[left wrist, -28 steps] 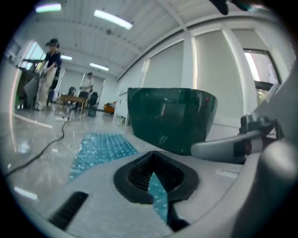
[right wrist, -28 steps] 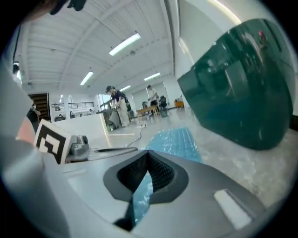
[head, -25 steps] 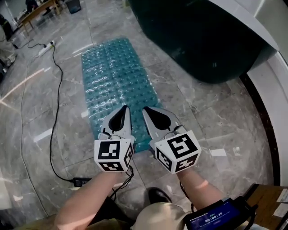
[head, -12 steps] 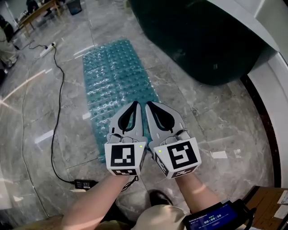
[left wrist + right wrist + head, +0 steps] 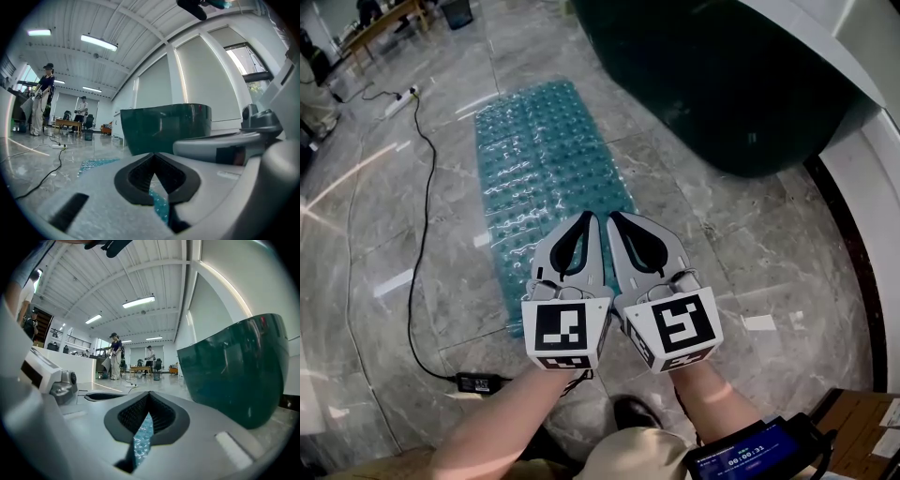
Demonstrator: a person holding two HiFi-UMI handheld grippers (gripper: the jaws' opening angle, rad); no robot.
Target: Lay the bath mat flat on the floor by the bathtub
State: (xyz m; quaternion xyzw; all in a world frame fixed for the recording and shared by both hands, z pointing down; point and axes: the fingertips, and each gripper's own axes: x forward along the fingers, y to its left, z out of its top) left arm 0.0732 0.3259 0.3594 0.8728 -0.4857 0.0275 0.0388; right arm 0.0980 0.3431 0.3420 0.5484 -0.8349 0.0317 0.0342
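The translucent teal bath mat (image 5: 544, 159) lies spread flat on the marble floor, its long side running along the dark green bathtub (image 5: 722, 75). Both grippers hover side by side above the mat's near end, apart from it. My left gripper (image 5: 590, 217) is shut and empty; in the left gripper view its jaws (image 5: 153, 153) meet, with the mat (image 5: 96, 163) and tub (image 5: 164, 126) beyond. My right gripper (image 5: 613, 216) is shut with nothing held; the right gripper view shows its closed tips (image 5: 149, 393), a strip of mat (image 5: 142, 437) below and the tub (image 5: 234, 376) at right.
A black cable (image 5: 412, 234) runs down the floor left of the mat to an adapter (image 5: 476, 382), with a power strip (image 5: 398, 98) farther off. A white raised ledge (image 5: 867, 187) borders the right. People stand far away (image 5: 42, 98) near a table (image 5: 384, 23).
Both grippers have risen from the mat's near end and drawn together; the left one shifted right and closer to the camera. The mat has stayed flat.
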